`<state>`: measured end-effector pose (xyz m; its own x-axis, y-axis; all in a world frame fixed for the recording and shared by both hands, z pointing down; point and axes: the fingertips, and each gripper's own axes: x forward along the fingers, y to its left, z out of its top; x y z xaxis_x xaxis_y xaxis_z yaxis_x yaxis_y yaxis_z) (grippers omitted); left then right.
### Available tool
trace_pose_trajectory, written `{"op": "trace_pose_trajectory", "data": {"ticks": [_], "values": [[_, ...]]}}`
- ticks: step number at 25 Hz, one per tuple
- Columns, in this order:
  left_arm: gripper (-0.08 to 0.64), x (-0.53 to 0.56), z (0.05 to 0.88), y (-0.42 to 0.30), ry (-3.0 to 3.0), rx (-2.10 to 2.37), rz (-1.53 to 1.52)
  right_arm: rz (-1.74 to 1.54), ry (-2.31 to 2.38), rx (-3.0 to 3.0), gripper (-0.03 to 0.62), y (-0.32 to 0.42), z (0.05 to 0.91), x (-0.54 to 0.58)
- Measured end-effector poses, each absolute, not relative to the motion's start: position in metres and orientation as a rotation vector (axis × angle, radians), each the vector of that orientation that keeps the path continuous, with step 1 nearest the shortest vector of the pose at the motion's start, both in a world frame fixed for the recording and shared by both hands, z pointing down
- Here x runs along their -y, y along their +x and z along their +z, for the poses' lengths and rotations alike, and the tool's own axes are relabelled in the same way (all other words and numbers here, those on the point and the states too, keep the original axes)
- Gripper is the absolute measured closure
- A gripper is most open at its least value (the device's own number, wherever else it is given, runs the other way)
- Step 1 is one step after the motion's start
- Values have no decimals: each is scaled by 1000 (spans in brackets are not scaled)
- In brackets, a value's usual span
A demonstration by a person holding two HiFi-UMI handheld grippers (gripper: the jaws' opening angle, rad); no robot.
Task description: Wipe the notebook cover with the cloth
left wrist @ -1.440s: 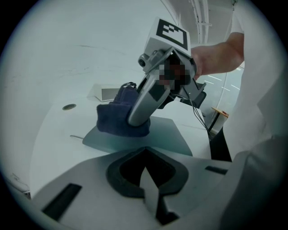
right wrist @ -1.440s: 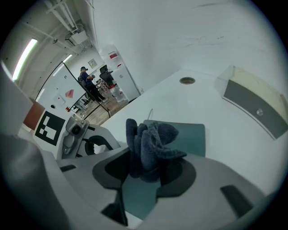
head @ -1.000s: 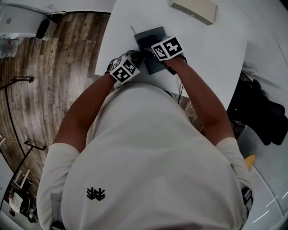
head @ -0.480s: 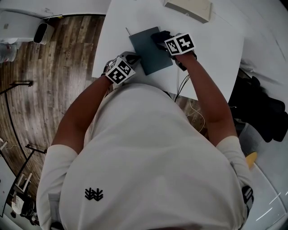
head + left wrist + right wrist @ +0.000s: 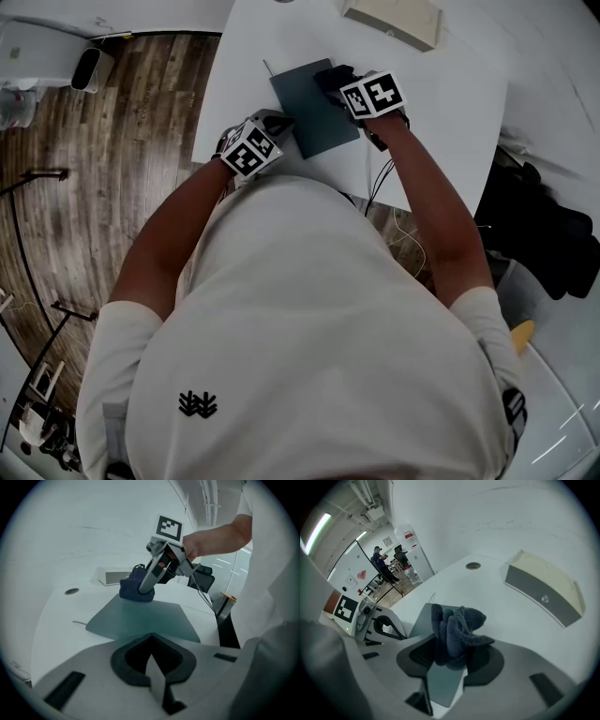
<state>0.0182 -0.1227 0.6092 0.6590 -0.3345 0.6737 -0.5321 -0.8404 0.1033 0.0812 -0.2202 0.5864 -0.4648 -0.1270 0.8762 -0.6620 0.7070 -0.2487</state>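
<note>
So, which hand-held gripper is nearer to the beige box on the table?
Right. The right hand-held gripper, holding the cloth, is at the notebook's far corner, toward the beige box. The left hand-held gripper sits at the notebook's left edge, farther from it.

Fluffy cloth (image 5: 457, 630) — matt notebook (image 5: 314, 112).

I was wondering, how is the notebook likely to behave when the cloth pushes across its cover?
Thin and flat on the smooth white table, the notebook would probably slide unless steadied. Its cover lies unbent, so it seems fairly stiff. The bunched cloth in the right gripper looks soft, unlikely to scratch it.
</note>
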Motion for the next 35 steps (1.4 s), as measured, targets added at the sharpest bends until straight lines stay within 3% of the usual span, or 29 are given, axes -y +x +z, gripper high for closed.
{"op": "trace_pose_trajectory", "data": {"ticks": [15, 35], "values": [[554, 126, 609, 22, 2586, 700, 965, 789, 441, 2059, 434, -22, 592, 200], [554, 124, 609, 18, 2584, 697, 963, 852, 536, 2043, 434, 42, 599, 248]]}}
